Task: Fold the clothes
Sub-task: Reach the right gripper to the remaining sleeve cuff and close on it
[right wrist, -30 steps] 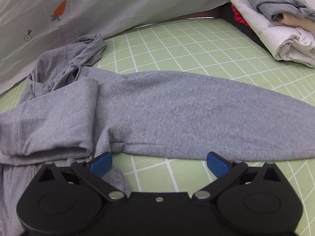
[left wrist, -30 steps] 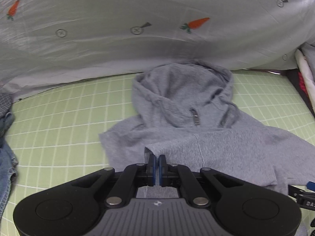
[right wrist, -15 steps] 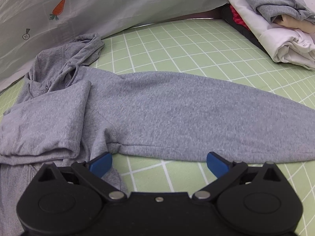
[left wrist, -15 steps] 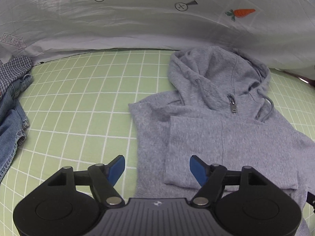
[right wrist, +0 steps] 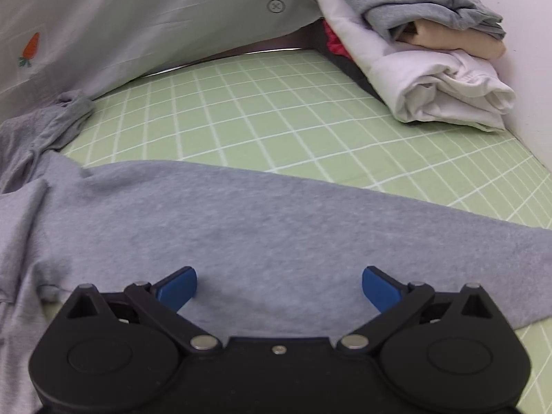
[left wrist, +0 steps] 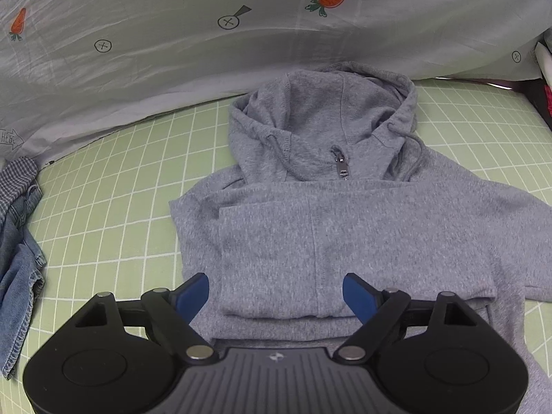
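A grey zip hoodie [left wrist: 345, 227] lies face up on the green checked sheet [left wrist: 114, 214], hood toward the back. One sleeve [left wrist: 310, 252] is folded across its chest. My left gripper [left wrist: 276, 293] hovers over that folded sleeve; its jaws are opening, wide apart, with nothing pressed between the blue pads. In the right wrist view the hoodie's other sleeve [right wrist: 276, 227] stretches out flat to the right. My right gripper [right wrist: 279, 286] stands open just above that sleeve, pads on either side of bare cloth, gripping nothing.
A grey carrot-print sheet [left wrist: 241, 34] rises along the back. Blue jeans and a checked cloth [left wrist: 17, 241] lie at the left edge. A stack of folded clothes [right wrist: 431, 55] sits at the back right by a white wall.
The left gripper let go of the folded sleeve, opened wide and pulled back. The right gripper slid to the right along the outstretched sleeve, staying open.
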